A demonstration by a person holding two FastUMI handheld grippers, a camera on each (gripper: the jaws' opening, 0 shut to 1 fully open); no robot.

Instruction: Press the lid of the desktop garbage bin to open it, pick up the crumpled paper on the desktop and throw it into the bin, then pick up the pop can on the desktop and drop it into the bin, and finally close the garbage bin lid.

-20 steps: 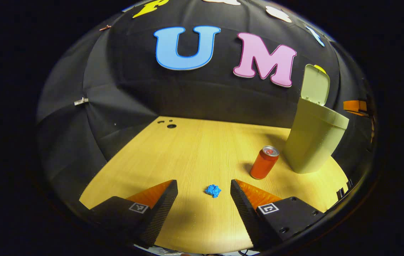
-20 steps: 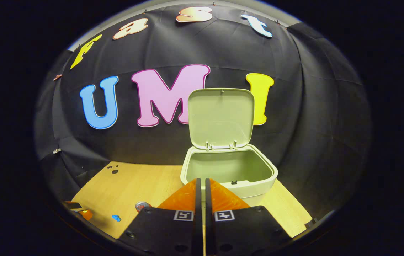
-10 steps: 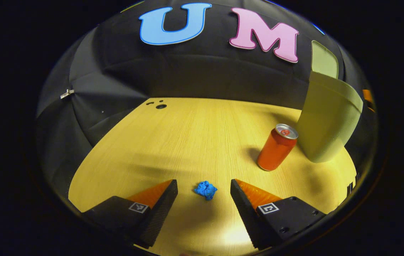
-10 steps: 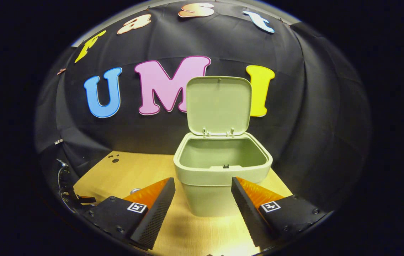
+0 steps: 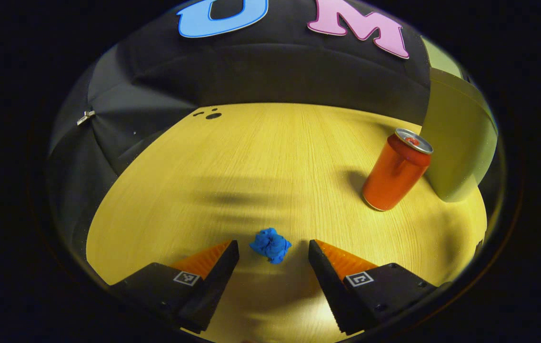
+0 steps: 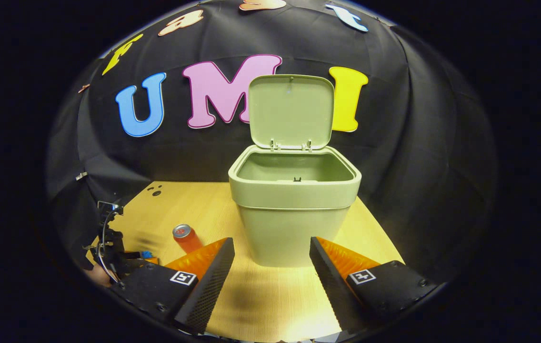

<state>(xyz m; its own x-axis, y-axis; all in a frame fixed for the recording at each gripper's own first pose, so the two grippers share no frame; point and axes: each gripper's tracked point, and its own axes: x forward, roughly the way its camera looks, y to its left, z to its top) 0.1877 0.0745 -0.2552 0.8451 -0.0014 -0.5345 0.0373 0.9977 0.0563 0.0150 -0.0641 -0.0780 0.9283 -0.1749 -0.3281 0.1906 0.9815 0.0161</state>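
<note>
Left gripper view: left hand-held gripper (image 5: 273, 247) lower and nearer the counter (image 5: 261, 152) than half a second ago, fingers spread wide apart, nothing held. Blue crumpled paper (image 5: 270, 245) now larger, lying on the counter between the fingertips, touching neither as far as can be told. Orange pop can (image 5: 395, 170) upright at 2 o'clock, shifted toward the edge; markings unreadable. Pale green garbage bin (image 5: 461, 143) just behind the can at 3 o'clock, cut off by the edge, lid barely seen.

Right gripper view: right hand-held gripper (image 6: 272, 247) drawn back from the garbage bin (image 6: 294, 209), fingers wide apart and empty, as half a second ago. Lid (image 6: 291, 112) raised upright at 12 o'clock, bin's inside partly in view. Pop can (image 6: 185, 237) now in sight at 8 o'clock, lower part hidden behind one finger. Left hand-held gripper (image 6: 123, 252) at 8 o'clock, dark and hard to make out, a speck of the crumpled paper (image 6: 145, 254) beside it.
</note>
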